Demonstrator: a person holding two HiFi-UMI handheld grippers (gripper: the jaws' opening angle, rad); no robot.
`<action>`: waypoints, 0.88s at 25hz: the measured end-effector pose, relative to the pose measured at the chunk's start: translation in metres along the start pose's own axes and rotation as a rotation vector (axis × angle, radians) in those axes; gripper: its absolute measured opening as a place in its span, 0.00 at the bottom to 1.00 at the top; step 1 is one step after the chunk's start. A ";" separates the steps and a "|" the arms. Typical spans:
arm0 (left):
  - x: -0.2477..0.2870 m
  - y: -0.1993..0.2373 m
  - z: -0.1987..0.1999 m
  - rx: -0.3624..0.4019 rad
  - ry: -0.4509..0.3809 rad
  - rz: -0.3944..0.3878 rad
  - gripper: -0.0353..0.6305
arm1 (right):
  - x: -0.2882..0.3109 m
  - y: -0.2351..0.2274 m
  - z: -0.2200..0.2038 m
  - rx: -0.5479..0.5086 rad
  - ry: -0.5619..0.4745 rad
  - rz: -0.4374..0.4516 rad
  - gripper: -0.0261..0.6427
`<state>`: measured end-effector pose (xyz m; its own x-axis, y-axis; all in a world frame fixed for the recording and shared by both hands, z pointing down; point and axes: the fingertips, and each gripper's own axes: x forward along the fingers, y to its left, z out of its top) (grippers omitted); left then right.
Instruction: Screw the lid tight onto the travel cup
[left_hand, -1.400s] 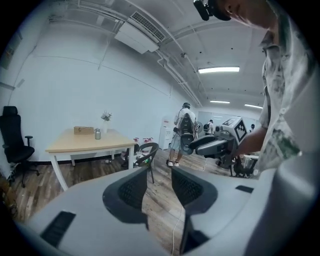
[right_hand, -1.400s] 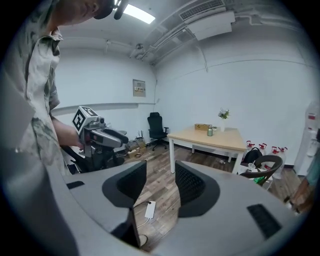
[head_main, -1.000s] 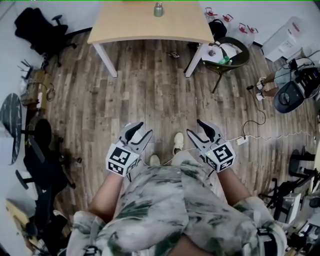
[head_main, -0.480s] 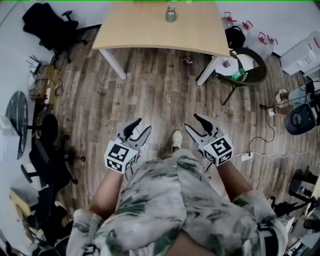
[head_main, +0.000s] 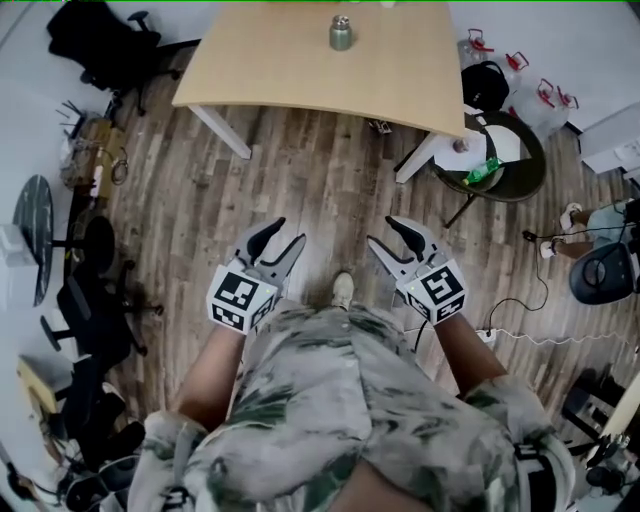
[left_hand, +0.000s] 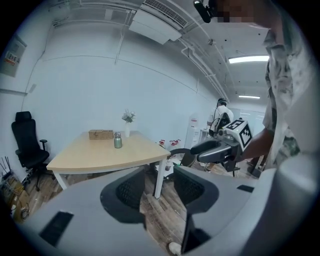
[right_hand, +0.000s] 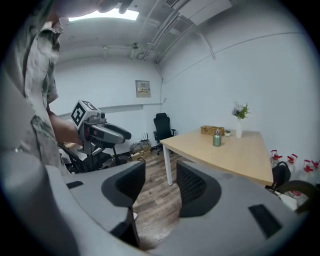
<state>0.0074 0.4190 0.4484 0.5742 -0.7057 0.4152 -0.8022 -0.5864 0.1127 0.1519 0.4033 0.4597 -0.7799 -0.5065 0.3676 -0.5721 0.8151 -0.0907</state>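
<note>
Task barely begun: nothing gripped, cup not yet reached. Travel cup (head_main: 341, 32) stands upright at my 12 o'clock on the far part of the table (head_main: 300, 80), well apart from both grippers. A cap sits on top; its tightness is not readable.

Left gripper (head_main: 284, 237): jaws spread, only floor between them. Right gripper (head_main: 384, 233): jaws apart, have just been closing a little, nothing between them.

Left to do: approach, hold the body, turn the lid home.

Containers, left gripper view: basket (left_hand: 101, 134) at the cup's 10 o'clock, contents hidden; white vase (left_hand: 128, 130) at its 1 o'clock holds a sprig.
</note>
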 end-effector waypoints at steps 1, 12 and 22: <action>0.008 0.002 0.005 -0.002 -0.004 0.006 0.32 | 0.002 -0.009 0.001 -0.006 -0.002 0.005 0.36; 0.070 0.032 0.033 0.001 0.003 -0.012 0.32 | 0.028 -0.071 0.009 0.032 -0.021 -0.027 0.36; 0.130 0.106 0.063 0.003 -0.036 -0.100 0.34 | 0.076 -0.128 0.034 0.052 0.014 -0.139 0.36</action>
<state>0.0073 0.2396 0.4576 0.6568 -0.6573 0.3696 -0.7402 -0.6555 0.1496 0.1569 0.2505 0.4675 -0.6888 -0.6091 0.3930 -0.6871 0.7215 -0.0859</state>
